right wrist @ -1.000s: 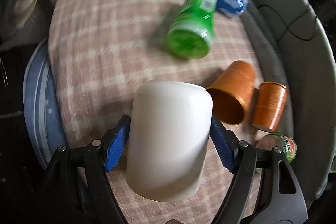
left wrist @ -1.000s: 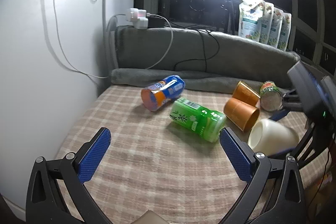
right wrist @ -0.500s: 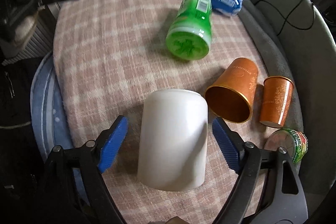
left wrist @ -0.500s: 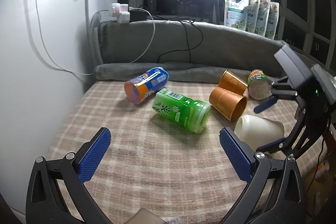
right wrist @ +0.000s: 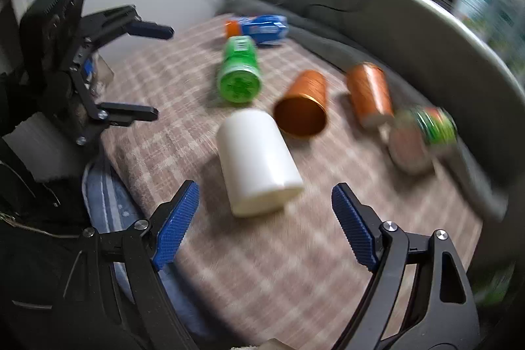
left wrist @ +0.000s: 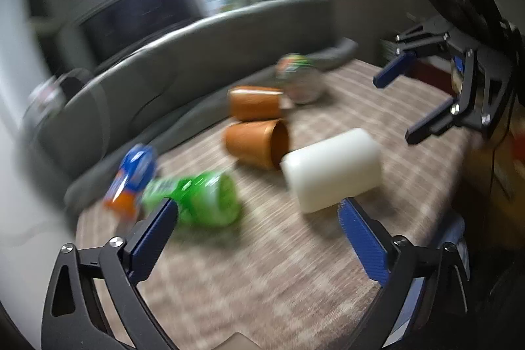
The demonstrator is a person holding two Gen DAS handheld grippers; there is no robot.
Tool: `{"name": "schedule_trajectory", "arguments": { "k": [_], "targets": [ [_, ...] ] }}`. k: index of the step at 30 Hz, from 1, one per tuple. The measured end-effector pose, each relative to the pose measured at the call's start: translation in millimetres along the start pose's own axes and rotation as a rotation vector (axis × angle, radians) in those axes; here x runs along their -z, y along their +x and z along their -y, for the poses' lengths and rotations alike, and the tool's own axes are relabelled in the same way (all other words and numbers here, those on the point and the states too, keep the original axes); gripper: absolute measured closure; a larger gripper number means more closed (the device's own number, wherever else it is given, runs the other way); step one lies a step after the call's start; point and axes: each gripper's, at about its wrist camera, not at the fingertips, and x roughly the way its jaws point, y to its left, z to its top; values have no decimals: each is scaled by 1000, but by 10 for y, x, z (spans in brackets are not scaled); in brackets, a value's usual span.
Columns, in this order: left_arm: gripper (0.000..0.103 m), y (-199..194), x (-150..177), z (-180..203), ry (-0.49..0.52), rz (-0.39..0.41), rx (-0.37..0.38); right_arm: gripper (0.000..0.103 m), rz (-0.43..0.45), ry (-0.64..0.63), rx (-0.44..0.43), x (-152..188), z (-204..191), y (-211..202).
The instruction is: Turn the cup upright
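On the checked cloth [right wrist: 282, 264] lies the white cup [right wrist: 259, 161], flat on its side, and nobody has hold of it! Right gripper [right wrist: 262, 227] hangs just short of it, fingers spread wide with nothing between them, the cup's near end pointing at the gap. Left gripper [left wrist: 259, 235] is equally wide apart and empty, looking in from the other side, where the white cup [left wrist: 331, 169] shows just beyond its right finger.

So where does that leave the task? Nothing done, by my reckoning: the cup is on its side and needs gripping, tipping up and setting down on its base. I cannot tell from here which end is the mouth; both views are smeared.

Now the other containers. Touching or very nearly touching the white cup is an orange cup [right wrist: 303, 110], also toppled, its open mouth showing an empty inside. A second orange cup [right wrist: 370, 94] lies beside it. A green can [right wrist: 239, 71], a blue-and-orange can [right wrist: 259, 25] and a small green-labelled tin [right wrist: 423, 133] are all lying down too; their contents cannot be seen.
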Motion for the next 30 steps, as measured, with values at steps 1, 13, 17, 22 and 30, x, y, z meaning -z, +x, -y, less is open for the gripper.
{"name": "schedule_trajectory", "arguments": {
  "k": [1, 13, 17, 22, 30],
  "targets": [
    [10, 40, -67, 69, 61, -2, 34, 17, 17, 39, 5, 92, 19, -59],
    [12, 529, -408, 548, 490, -150, 232, 17, 133, 395, 73, 985, 140, -406],
    [12, 660, -439, 681, 615, -219, 242, 17, 156, 465, 83, 1150, 193, -461],
    [12, 776, -415, 855, 785, -266, 241, 17, 167, 504, 83, 1234, 257, -482],
    [12, 984, -343, 1004, 912, -309, 243, 17, 185, 562, 78, 1340, 394, -499]
  ]
}}
